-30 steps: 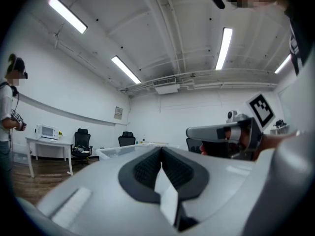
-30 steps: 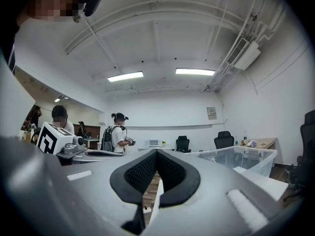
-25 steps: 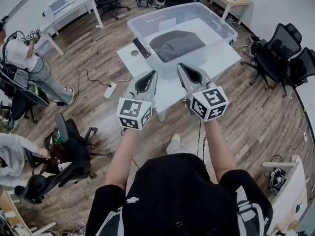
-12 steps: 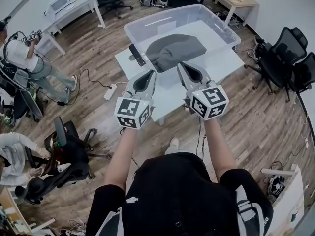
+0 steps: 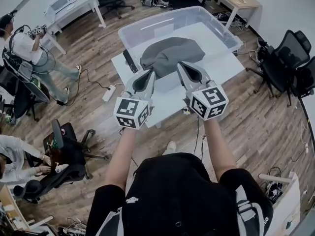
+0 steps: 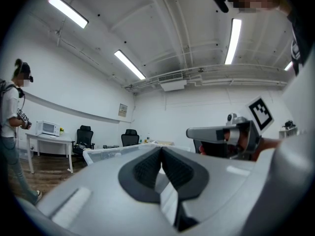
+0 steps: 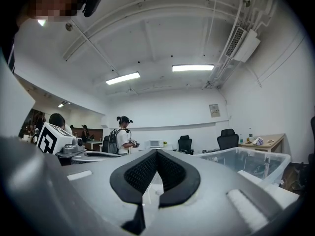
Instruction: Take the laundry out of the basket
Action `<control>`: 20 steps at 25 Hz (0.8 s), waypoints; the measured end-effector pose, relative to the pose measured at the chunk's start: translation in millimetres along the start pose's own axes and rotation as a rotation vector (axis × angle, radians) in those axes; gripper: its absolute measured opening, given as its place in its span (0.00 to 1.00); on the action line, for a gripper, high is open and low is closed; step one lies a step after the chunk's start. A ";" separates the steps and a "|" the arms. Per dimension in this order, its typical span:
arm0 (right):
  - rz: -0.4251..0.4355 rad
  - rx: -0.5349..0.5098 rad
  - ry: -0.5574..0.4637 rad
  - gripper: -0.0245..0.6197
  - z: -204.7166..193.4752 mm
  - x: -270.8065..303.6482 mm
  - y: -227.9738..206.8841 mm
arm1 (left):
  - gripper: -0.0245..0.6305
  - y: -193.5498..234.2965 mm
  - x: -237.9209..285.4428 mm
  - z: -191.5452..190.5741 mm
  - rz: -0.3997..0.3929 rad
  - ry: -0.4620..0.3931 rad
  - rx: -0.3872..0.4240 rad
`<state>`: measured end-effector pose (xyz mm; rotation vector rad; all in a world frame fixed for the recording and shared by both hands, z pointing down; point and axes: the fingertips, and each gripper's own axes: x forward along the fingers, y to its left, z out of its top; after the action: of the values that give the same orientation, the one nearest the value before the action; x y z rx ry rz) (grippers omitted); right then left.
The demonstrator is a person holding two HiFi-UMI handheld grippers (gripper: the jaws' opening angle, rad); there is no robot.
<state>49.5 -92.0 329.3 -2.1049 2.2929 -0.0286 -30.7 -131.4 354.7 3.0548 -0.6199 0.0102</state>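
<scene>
**Head view.** The left tool (image 5: 148,74) and the right tool (image 5: 183,65) are held level and side by side, with both tips pointing at the clear plastic basket (image 5: 211,26). The basket stands on a white bench (image 5: 170,100). The grey laundry (image 5: 170,53) lies bunched inside the basket, just ahead of both tool tips and apart from them. A slim black object (image 5: 130,61) lies on the bench, ahead and to the left of the left tool, beside the basket wall.

**Left gripper view.** The left tool's jaws are pressed together with nothing between them. The basket rim (image 6: 106,152) shows beyond the tip, to its left. The right tool shows to the right.

**Right gripper view.** The right tool's jaws are pressed together and empty. The basket (image 7: 248,160) stands ahead to the right. A standing person (image 7: 123,137) is far ahead to the left.
</scene>
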 end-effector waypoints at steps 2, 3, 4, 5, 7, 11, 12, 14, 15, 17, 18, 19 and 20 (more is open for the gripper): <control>0.006 0.002 -0.001 0.04 0.7 1.5 -9.4 | 0.05 -1.0 8.5 -0.2 0.007 0.002 -0.001; 0.010 0.003 -0.001 0.04 0.8 2.1 -13.3 | 0.05 -1.6 12.4 -0.4 0.012 0.003 -0.001; 0.016 0.004 -0.002 0.04 0.4 2.6 -16.7 | 0.05 -2.2 16.1 -0.7 0.017 0.003 -0.001; 0.022 0.004 -0.001 0.04 -0.3 2.9 -19.6 | 0.05 -3.0 19.5 -1.2 0.021 0.003 -0.002; 0.035 0.006 0.000 0.04 -2.1 2.7 -24.9 | 0.05 -5.7 25.6 -1.8 0.031 0.003 -0.001; 0.055 0.017 0.006 0.04 -4.6 0.2 -34.4 | 0.05 -10.6 34.3 -2.7 0.050 0.010 -0.009; 0.060 0.020 0.007 0.04 -5.2 0.4 -36.6 | 0.05 -11.3 36.1 -2.9 0.054 0.013 -0.010; 0.069 0.024 0.006 0.04 -5.4 2.0 -39.9 | 0.05 -11.5 38.9 -2.8 0.062 0.017 -0.008; 0.073 0.026 0.004 0.04 -5.3 2.8 -40.7 | 0.05 -11.3 39.6 -2.6 0.066 0.019 -0.007; 0.079 0.030 0.004 0.04 -5.3 4.0 -42.0 | 0.05 -11.4 40.2 -2.1 0.073 0.023 -0.005; 0.082 0.032 0.006 0.04 -5.6 4.9 -42.9 | 0.05 -11.1 40.7 -1.9 0.077 0.026 -0.005; 0.086 0.034 0.008 0.04 -5.9 6.3 -43.7 | 0.05 -10.4 41.5 -1.6 0.080 0.027 -0.005; 0.090 0.035 0.010 0.04 -6.0 7.8 -44.3 | 0.05 -9.3 42.6 -0.9 0.084 0.028 -0.005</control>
<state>92.8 -103.5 336.8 -1.9875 2.3715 -0.0770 12.1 -139.4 355.9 3.0163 -0.7441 0.0521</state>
